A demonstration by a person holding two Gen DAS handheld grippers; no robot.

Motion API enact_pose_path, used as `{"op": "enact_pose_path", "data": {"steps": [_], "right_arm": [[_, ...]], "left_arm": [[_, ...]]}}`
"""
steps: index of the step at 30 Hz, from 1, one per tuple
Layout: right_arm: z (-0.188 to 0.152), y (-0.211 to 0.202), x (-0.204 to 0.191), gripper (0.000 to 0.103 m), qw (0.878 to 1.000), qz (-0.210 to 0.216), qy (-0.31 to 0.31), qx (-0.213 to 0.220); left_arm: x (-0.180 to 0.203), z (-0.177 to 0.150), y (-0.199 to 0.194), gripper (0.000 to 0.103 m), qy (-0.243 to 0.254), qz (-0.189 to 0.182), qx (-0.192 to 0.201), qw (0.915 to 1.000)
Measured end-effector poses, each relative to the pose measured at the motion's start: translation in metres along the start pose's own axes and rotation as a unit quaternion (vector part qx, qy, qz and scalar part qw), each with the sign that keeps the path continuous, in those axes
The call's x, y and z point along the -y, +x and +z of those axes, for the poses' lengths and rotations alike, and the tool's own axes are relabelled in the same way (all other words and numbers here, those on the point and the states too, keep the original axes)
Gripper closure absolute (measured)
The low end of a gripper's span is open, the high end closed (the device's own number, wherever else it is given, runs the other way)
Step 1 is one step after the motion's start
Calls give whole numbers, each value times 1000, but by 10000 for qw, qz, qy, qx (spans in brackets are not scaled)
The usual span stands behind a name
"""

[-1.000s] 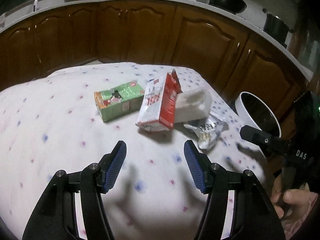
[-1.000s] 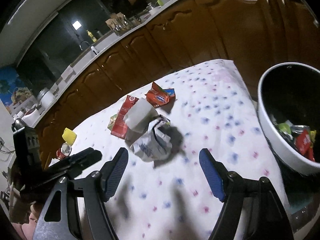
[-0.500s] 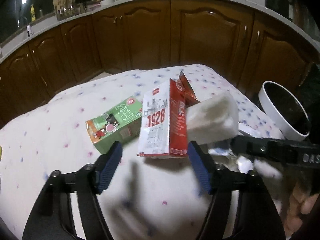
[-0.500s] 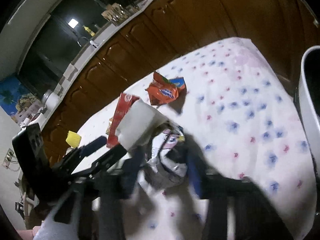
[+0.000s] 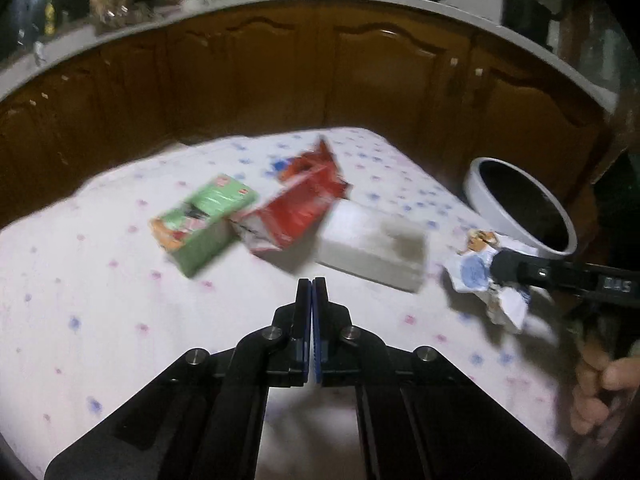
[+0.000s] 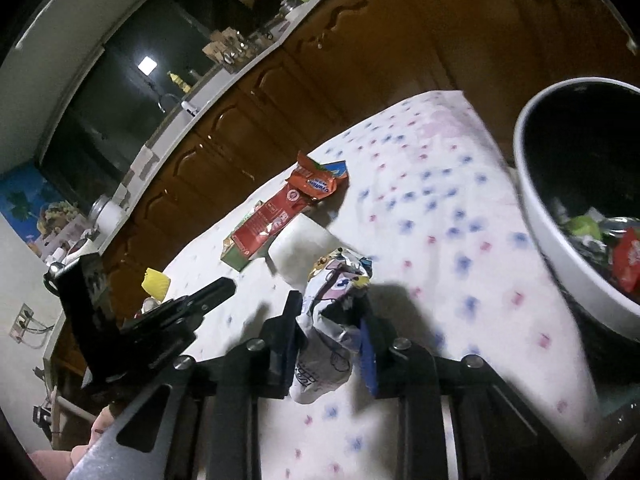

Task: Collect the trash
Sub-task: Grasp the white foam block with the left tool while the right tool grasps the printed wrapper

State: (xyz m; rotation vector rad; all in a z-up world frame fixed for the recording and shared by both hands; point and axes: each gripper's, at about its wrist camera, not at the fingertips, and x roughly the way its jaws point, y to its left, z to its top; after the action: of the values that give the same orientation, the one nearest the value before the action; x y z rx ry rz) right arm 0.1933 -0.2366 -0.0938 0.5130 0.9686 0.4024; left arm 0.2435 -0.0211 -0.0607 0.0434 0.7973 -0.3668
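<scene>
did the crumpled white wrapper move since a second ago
Yes. The crumpled white wrapper left its spot beside the white block, pinched in the right gripper, nearer the white bin.

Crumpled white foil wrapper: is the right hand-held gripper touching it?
Touching. Right wrist view shows the right hand-held gripper pinching the crumpled white foil wrapper.

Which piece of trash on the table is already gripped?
The crumpled white wrapper, pinched between the right gripper's fingers. The green carton, red carton and white block lie untouched.

Crumpled white wrapper (image 6: 326, 320) pinched upright; cartons (image 5: 292, 212) lie beside the trash-holding bin (image 6: 560, 240).
</scene>
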Motion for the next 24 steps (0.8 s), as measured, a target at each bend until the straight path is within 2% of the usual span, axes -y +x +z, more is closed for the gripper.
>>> {"op": "enact_pose_path", "data": {"steps": [1, 4, 5, 6, 8, 9, 10, 12, 16, 18, 21, 22, 24], "right_arm": [[-2, -5, 1, 77, 10000, -24, -4, 21], [-4, -20, 1, 77, 9997, -165, -61, 181], [-5, -28, 0, 77, 9992, -249, -109, 288], [-5, -33, 0, 77, 9988, -299, -141, 363], [-5, -48, 2, 77, 9981, -303, -131, 526], [-4, -53, 2, 77, 9977, -320, -134, 582], [-4, -60, 4, 77, 9971, -360, -147, 661], [-3, -70, 9, 77, 9963, -418, -121, 745], [-2, -89, 27, 77, 9946, -515, 55, 896], [-2, -95, 34, 77, 9942, -531, 136, 925], [-4, -103, 43, 77, 9935, -571, 196, 967], [-5, -105, 45, 77, 9933, -569, 227, 982], [-6, -108, 48, 77, 9929, -580, 255, 1011]], "left_arm": [[2, 1, 1, 100, -76, -85, -76, 9999], [6, 6, 7, 70, -432, -389, -214, 9981], [7, 9, 10, 48, -604, -382, -240, 9972], [9, 10, 12, 36, -736, -369, -244, 9963], [14, 16, 17, 34, -1001, -460, -208, 9937], [18, 18, 21, 26, -1060, -435, -251, 9931], [23, 22, 26, 23, -1121, -396, -311, 9924], [34, 28, 35, 23, -1148, -346, -344, 9922], [57, 42, 60, 21, -1150, 57, -586, 9916], [64, 47, 71, 14, -1095, 388, -638, 9912], [76, 49, 83, 15, -806, 870, -651, 9908], [80, 48, 83, 19, -669, 933, -584, 9917], [87, 43, 78, 45, -352, 1138, -451, 9918]]}}
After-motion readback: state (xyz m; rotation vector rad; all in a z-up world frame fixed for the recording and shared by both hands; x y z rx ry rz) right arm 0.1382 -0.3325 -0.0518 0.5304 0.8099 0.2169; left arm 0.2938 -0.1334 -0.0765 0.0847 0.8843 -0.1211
